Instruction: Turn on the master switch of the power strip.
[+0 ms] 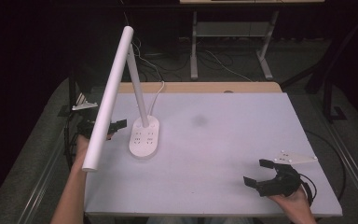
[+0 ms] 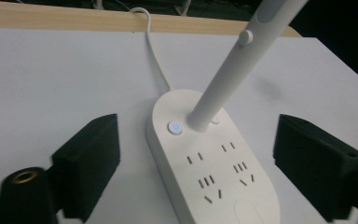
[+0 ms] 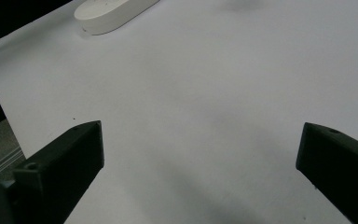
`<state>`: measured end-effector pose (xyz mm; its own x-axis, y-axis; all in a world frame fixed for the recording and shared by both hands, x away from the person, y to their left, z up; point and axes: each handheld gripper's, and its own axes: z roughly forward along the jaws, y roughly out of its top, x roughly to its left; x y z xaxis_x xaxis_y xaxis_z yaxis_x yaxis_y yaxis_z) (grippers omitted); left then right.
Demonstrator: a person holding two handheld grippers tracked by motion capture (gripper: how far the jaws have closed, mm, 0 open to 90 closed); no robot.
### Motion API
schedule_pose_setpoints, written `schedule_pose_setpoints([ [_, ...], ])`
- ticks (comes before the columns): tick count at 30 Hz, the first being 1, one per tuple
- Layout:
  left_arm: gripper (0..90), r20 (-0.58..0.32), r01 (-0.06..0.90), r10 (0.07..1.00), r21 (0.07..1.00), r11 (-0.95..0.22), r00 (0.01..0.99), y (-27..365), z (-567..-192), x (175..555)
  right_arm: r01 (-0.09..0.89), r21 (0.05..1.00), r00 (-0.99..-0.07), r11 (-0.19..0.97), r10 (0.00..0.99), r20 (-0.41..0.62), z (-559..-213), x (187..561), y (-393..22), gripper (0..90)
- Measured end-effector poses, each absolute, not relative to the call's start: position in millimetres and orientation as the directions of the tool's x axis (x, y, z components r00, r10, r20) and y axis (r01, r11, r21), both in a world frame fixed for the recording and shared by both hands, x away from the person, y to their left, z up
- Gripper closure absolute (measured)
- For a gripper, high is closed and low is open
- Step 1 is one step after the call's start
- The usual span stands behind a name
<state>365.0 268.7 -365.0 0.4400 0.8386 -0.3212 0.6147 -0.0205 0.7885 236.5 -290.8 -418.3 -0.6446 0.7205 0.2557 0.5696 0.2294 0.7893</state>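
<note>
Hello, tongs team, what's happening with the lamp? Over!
Left tongs open, empty, facing the desk lamp. Button on its base glows blue. Right tongs open, empty, over the white table. Nothing in the way.

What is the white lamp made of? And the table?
The lamp looks like smooth matte white plastic: moulded oval base with socket slots and a lit button. The table top seems a pale matte sheet over wood, since a wooden edge shows at the far side; that's a guess.

Left hand-held gripper (image 1: 114, 127) jaws wide apart, right hand-held gripper (image 1: 260, 171) likewise gaping
</note>
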Motion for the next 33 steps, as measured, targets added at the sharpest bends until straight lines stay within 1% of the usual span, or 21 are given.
schedule_pose_setpoints([
  [4,0.0,-0.322,0.616,0.827,0.787,-0.036,0.460,267,-366,356,0.569,0.789,-0.644,0.229,0.722,0.255,-418,237,-291,0.3],
  [8,0.0,-0.324,0.599,0.827,0.801,-0.019,0.459,265,-367,346,0.567,0.792,-0.641,0.225,0.725,0.253,-418,237,-291,0.3],
  [18,0.0,-0.306,0.578,0.818,0.815,-0.039,0.487,255,-380,321,0.565,0.793,-0.642,0.226,0.724,0.251,-418,236,-291,0.3],
  [22,0.0,-0.318,0.577,0.806,0.816,-0.036,0.500,251,-386,313,0.568,0.791,-0.642,0.228,0.724,0.253,-418,236,-291,0.3],
  [33,0.0,-0.300,0.558,0.776,0.826,-0.080,0.555,228,-398,290,0.567,0.792,-0.641,0.225,0.724,0.253,-418,236,-291,0.3],
])
